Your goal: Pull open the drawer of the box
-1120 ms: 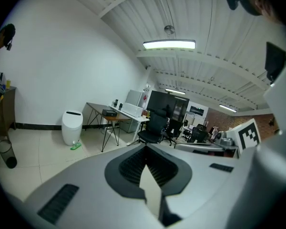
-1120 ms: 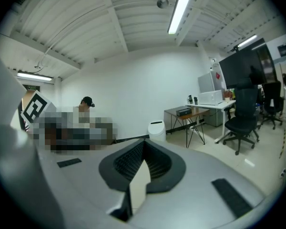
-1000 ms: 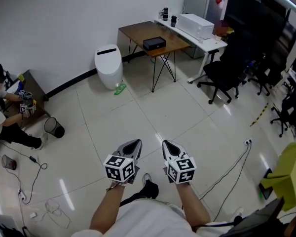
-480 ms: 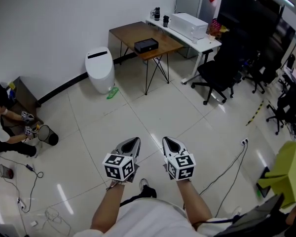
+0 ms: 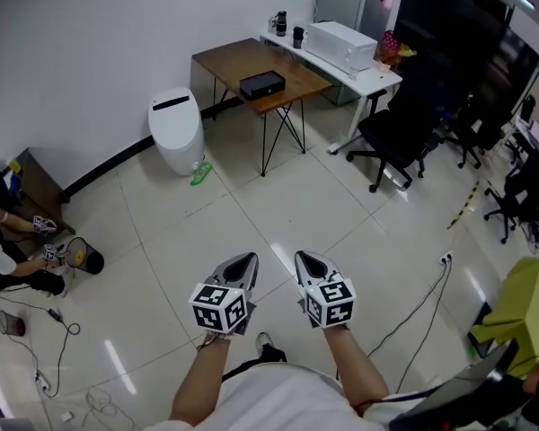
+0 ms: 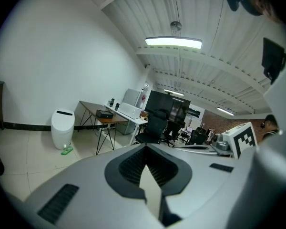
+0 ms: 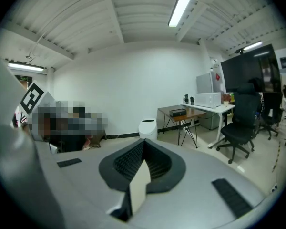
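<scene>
1. Nearest are two tools, the left tool (image 5: 247, 260) and the right tool (image 5: 304, 260). They sit side by side low in the head view, just where they were a second ago. Each has its jaws pressed together with nothing between them, as each gripper view shows.
2. What has changed is the room around them. The one person (image 5: 2, 241) seated on the floor has slid toward the lower left edge. The furniture ahead has also drifted left in the view.
3. I judge that the wearer is walking and turning toward the furniture, so the task is still in its approach and nothing has been touched.
4. On the floor further out there is one small waste basket (image 5: 83, 257) beside that person. There is also one white bin (image 5: 175, 126), with one green scrap (image 5: 200, 172) at its foot.
5. Beyond the bin stands one wooden bench (image 5: 223, 59), which carries the one black box (image 5: 261, 84). The box is well apart from both tools, and its drawer cannot be made out from here.
6. Just beside it is one white bench (image 5: 379, 79), making two benches in all. It holds one white appliance (image 5: 341, 45) and two dark cups (image 5: 280, 21).
7. Farthest right are the black office chairs (image 5: 404, 128). I count at least three, and the far ones merge together.
</scene>
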`<state>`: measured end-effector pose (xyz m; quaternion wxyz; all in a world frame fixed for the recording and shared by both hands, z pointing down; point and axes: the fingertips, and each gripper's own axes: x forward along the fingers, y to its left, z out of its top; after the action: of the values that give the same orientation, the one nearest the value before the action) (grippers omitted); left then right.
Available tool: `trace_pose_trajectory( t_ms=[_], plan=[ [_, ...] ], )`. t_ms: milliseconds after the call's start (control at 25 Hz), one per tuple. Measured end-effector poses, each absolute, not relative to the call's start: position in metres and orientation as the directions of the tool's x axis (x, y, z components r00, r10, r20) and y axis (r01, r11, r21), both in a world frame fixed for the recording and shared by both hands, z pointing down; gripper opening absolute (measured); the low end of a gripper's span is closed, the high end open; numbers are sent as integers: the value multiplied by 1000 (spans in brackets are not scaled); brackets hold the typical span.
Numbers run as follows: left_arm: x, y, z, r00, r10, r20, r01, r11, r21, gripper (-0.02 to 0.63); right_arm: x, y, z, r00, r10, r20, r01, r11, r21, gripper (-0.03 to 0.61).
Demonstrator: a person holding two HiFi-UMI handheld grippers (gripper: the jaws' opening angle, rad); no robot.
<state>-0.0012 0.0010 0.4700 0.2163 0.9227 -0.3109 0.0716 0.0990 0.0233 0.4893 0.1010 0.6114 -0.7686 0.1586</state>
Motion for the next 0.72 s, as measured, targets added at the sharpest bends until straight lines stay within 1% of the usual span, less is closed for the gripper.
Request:
trace_pose_trajectory(
  t_ms=[320, 720],
  plan=[
    [6, -29, 471, 800, -538, 265, -600, -712, 366, 2, 101, -4, 490, -244, -899, 364, -969, 211, -130, -14],
    [36, -36, 473, 823, -482, 301, -565, -749, 347, 2, 122, -9, 480, -222, -909, 353, -969, 165, -184, -14]
  ],
)
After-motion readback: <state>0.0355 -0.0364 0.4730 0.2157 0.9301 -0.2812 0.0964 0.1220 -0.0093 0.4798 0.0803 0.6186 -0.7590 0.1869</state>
